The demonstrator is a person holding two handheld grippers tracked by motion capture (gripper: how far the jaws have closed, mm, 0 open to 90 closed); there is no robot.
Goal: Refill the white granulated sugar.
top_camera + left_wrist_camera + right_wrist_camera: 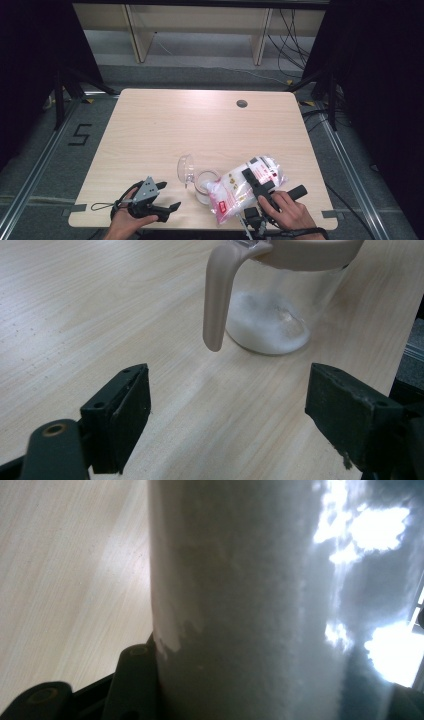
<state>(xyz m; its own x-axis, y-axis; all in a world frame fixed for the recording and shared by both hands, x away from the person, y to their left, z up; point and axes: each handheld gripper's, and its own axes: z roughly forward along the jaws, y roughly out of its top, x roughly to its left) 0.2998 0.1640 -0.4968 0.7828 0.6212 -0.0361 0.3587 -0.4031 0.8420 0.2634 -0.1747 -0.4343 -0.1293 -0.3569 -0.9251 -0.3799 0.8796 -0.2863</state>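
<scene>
The bag [248,181] is a soft, clear plastic pouch packed with fine white grains, crinkled and glossy, with red-and-white label panels whose print is too small to read. It lies tilted over the jar [204,186], its lower corner sagging at the jar's open mouth, near the table's front edge. The right gripper [256,184] is clamped on the bag's middle, its black jaws pressing either side of the bulging pouch; in the right gripper view the grainy white filling [250,605] rises directly from between the jaws.

The jar is clear glass, round and squat, with a layer of white powder on its bottom [267,322], a beige plastic rim and a curved beige handle [216,295] hanging down its side. Just left of the jar, a clear domed lid [186,167] stands tipped up.

Further left of the jar, the left gripper [165,197] rests low over the table, its jaws standing wide apart with nothing between them, pointing towards the jar. A grey three-cornered plate [146,190] sits on top of it.

The table [165,125] is pale wood-grain laminate with rounded corners; well behind the jar, a round cable hole [242,103] is set in it. On the floor left of the table, a black "5" [80,135] is taped.
</scene>
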